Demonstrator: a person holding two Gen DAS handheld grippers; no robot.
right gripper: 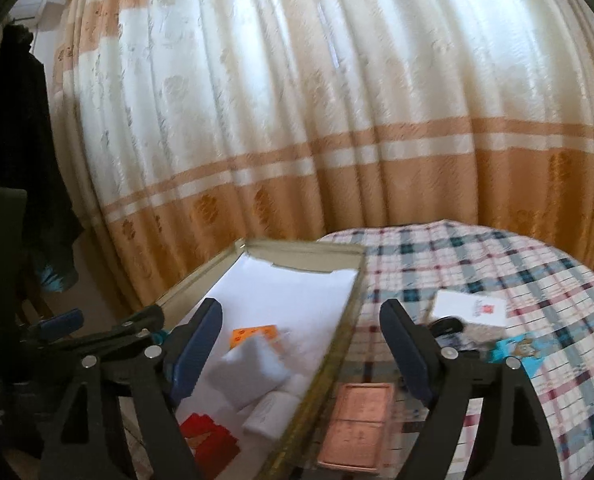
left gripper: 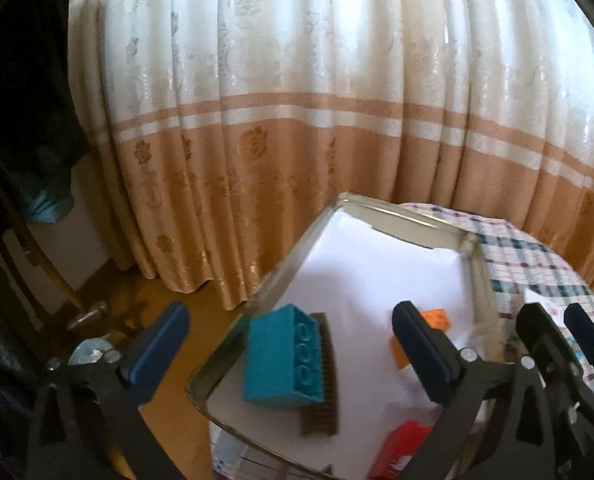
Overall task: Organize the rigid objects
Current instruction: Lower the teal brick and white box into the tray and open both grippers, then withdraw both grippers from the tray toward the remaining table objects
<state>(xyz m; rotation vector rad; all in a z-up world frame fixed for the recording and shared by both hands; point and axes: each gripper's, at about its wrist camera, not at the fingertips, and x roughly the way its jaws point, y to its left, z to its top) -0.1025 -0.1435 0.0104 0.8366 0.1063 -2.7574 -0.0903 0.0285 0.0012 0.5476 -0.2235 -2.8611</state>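
A shallow box (left gripper: 289, 264) lined with white paper sits at the table's left edge; it also shows in the right wrist view (right gripper: 337, 332). In it lie a teal toy brick (left gripper: 281, 360) against a brown comb (left gripper: 325, 376), an orange card (left gripper: 435, 316), a red packet (right gripper: 209, 434) and white packets (right gripper: 249, 368). My left gripper (left gripper: 289, 340) is open and empty above the brick. My right gripper (right gripper: 301, 336) is open and empty above the box's right wall. A copper-coloured flat tin (right gripper: 357, 424) lies on the cloth just below it.
A checked tablecloth (right gripper: 497, 264) covers the round table. A white card (right gripper: 469, 306), a dark small object (right gripper: 445, 326) and a blue cartoon card (right gripper: 525, 350) lie right of the box. A patterned curtain (right gripper: 337, 120) hangs behind. Dark clothing (left gripper: 21, 100) hangs at left.
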